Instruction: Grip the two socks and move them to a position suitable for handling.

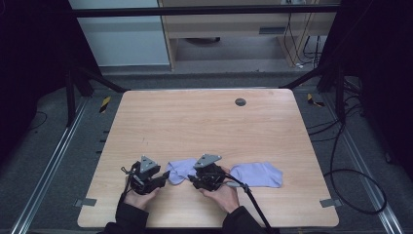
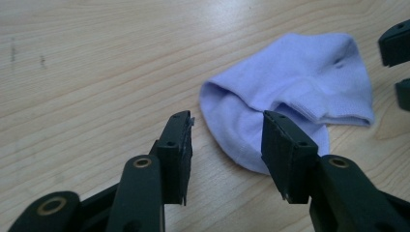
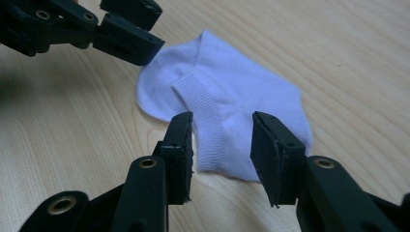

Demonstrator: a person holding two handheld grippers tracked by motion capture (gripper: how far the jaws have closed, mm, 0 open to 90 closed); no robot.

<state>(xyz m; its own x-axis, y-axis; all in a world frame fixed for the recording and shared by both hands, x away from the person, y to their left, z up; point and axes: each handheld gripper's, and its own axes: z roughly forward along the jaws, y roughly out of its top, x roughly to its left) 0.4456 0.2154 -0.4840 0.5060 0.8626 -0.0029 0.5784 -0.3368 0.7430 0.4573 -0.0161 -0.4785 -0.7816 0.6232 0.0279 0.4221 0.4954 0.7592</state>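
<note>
Two light purple socks are lying on the wooden desk (image 1: 204, 122), near the person's edge. One small sock (image 1: 179, 170) is sitting between the two grippers. The other sock (image 1: 258, 174) is lying flat, off to the right of the right hand.

It looks like the person is getting ready to pick up the small sock with both grippers. The left gripper (image 2: 225, 145) is coming at one end of the small sock (image 2: 290, 92). Its jaws are standing about half open. The rounded edge of the sock is lying in the gap between them, but the pads are not pressing on it. One jaw seems to be sitting just over the cloth, and the other is over bare wood.

The right gripper (image 3: 220, 145) is pointing at the same small sock (image 3: 227, 101) from the other side. Its jaws are about half open too. The ribbed cuff of the sock is lying in front of the gap. The pads are not squeezing it.

In the right gripper view, the left gripper (image 3: 130, 29) is hanging over the far end of the sock.

Neither gripper is holding anything.

Next, I think each gripper is going to need to slide a bit lower, so that cloth is sitting between its pads. Then the jaws need to close. The sock is thin and floppy, so a pad may slip over it and grab nothing.
</note>
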